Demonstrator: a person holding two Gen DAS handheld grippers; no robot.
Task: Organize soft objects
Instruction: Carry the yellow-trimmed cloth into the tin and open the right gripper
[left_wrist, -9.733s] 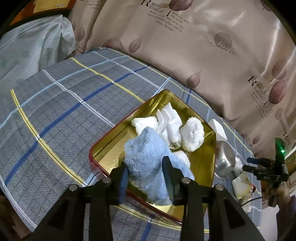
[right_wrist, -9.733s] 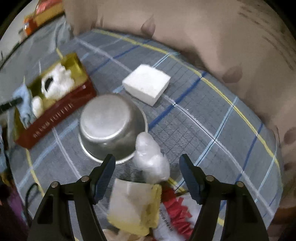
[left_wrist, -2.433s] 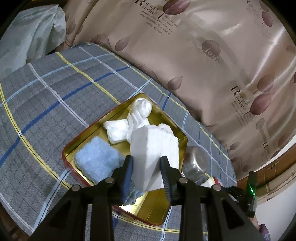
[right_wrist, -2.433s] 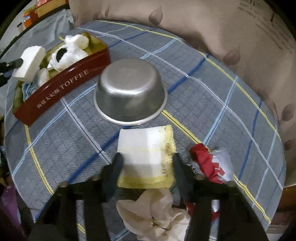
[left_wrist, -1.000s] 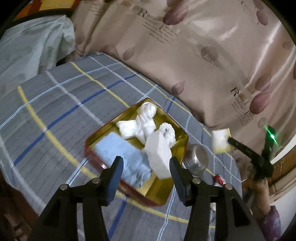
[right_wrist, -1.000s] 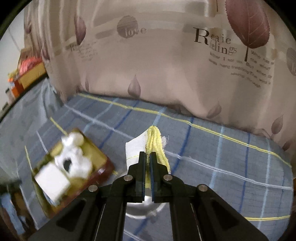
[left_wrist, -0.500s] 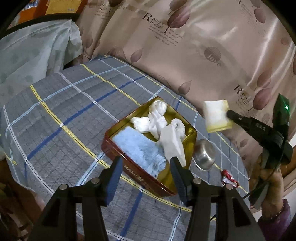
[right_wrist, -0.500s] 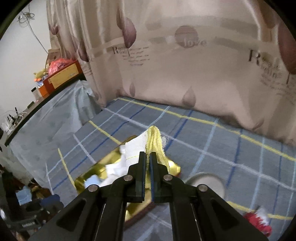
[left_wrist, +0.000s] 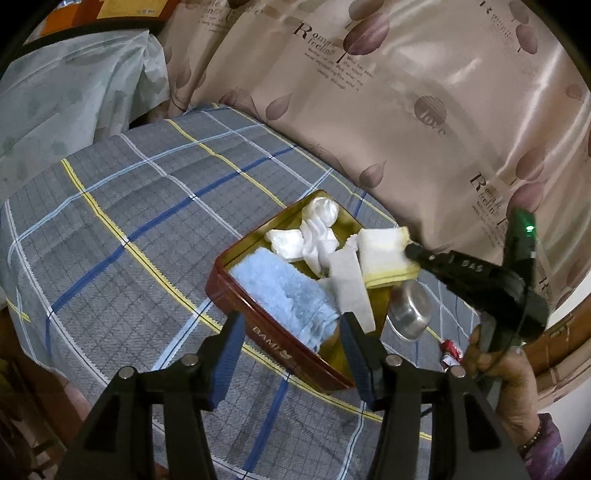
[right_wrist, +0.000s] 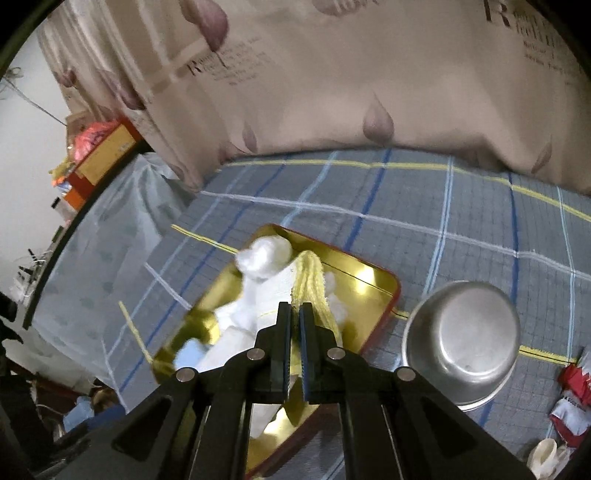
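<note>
two tongs work over the red toffee tin (left_wrist: 273, 341) on the plaid-covered table (left_wrist: 140, 206): the right tongs (right_wrist: 294, 314) are pinched tight on a white cloth with a yellow edge (left_wrist: 384, 254), carried above the tin's far end, while the left tongs (left_wrist: 291, 332) hang half open and empty near the blue towel (left_wrist: 280, 291) (already in the tin). placing is in hand; next likely calls for lowering, then letting go.
</note>
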